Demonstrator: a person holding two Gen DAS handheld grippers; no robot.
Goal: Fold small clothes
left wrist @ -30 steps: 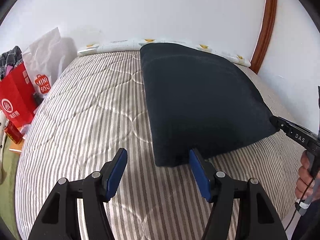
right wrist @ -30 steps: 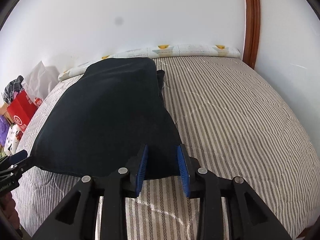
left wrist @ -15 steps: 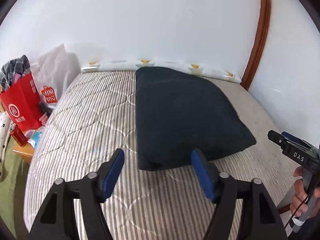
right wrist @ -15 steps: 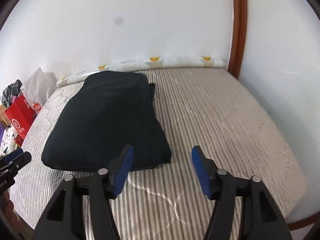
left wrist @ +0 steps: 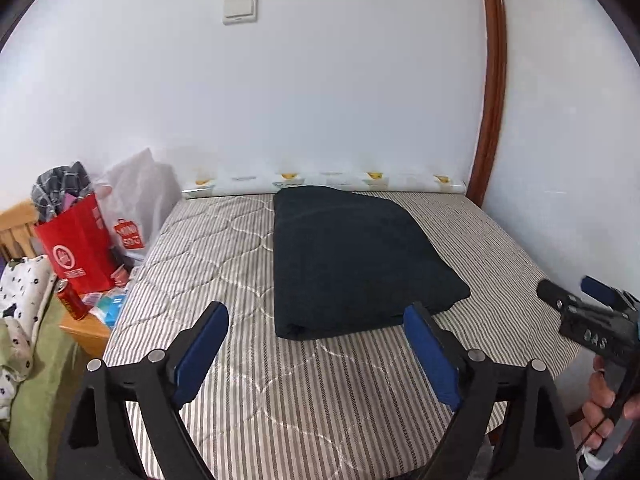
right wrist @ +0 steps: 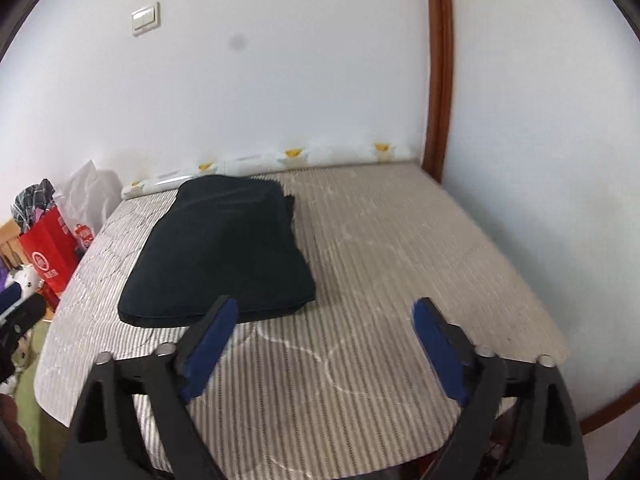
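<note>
Both grippers, left (left wrist: 316, 348) and right (right wrist: 324, 344), are held wide, empty; the folded dark garment (left wrist: 352, 260) at twelve o'clock could be snagged and unfolded.

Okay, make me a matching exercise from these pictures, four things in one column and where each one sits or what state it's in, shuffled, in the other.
Things:
1. dark folded garment
2. red paper bag
3. left hand-held gripper
4. light switch

Places or states:
A. on the white wall, high above the bed
B. open, holding nothing
C. lying on the striped mattress
D. standing beside the bed, on its left side

Pairs: 1-C, 2-D, 3-B, 4-A
</note>
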